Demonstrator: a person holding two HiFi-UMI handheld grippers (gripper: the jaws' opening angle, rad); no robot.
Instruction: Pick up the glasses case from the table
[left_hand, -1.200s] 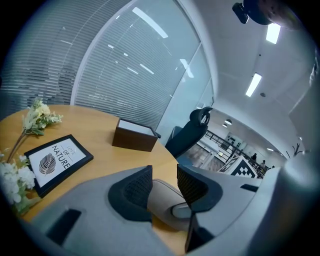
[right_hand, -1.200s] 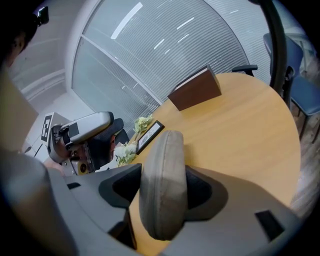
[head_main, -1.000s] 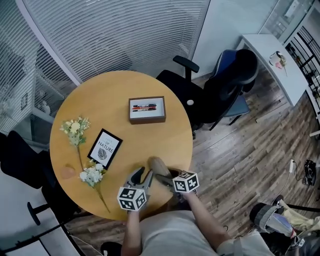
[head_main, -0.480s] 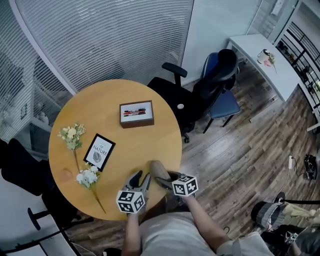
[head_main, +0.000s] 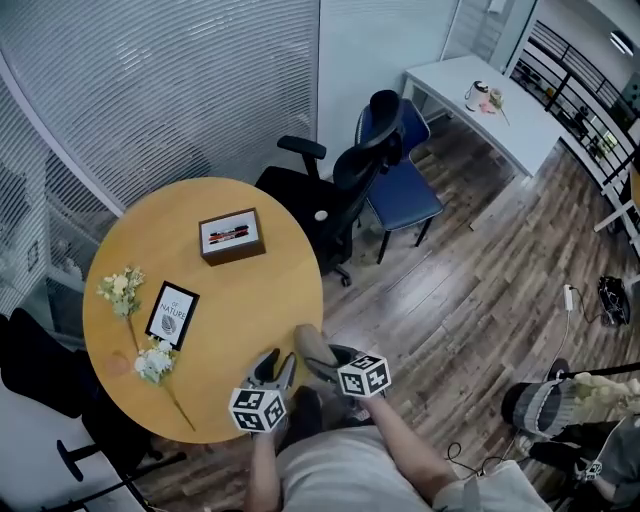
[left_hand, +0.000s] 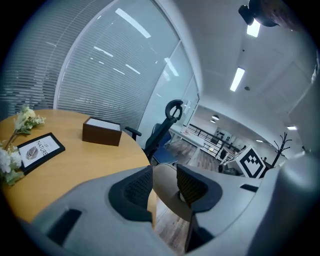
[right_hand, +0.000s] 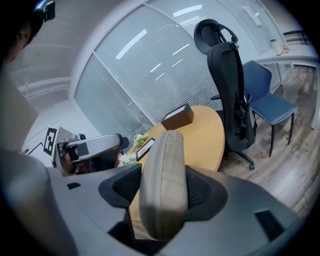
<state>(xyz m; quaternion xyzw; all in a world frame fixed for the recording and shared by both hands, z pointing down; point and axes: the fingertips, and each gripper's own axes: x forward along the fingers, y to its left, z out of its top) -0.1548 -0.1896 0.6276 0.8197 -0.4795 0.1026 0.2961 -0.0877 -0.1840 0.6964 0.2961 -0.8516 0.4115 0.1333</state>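
Note:
The beige glasses case (head_main: 312, 347) is off the table, held upright between the pads of my right gripper (head_main: 322, 362). In the right gripper view the case (right_hand: 162, 170) fills the gap, and both dark pads press its sides. My left gripper (head_main: 272, 365) hovers just left of it, at the round wooden table's (head_main: 250, 300) near edge. In the left gripper view its jaws (left_hand: 164, 182) stand a little apart, and the case (left_hand: 167, 197) shows through the gap, partly hidden behind the right pad. Whether that case touches the left pads I cannot tell.
On the table lie a brown box with pens (head_main: 231, 236), a framed card (head_main: 172, 314) and two flower sprigs (head_main: 122, 290). A black office chair (head_main: 330, 200) and a blue chair (head_main: 400, 190) stand beyond the table. A white desk (head_main: 480, 95) is far right.
Both grippers have drawn back together from over the table to its near edge and risen a little, the right one carrying the case. The table has slid left in the head view.

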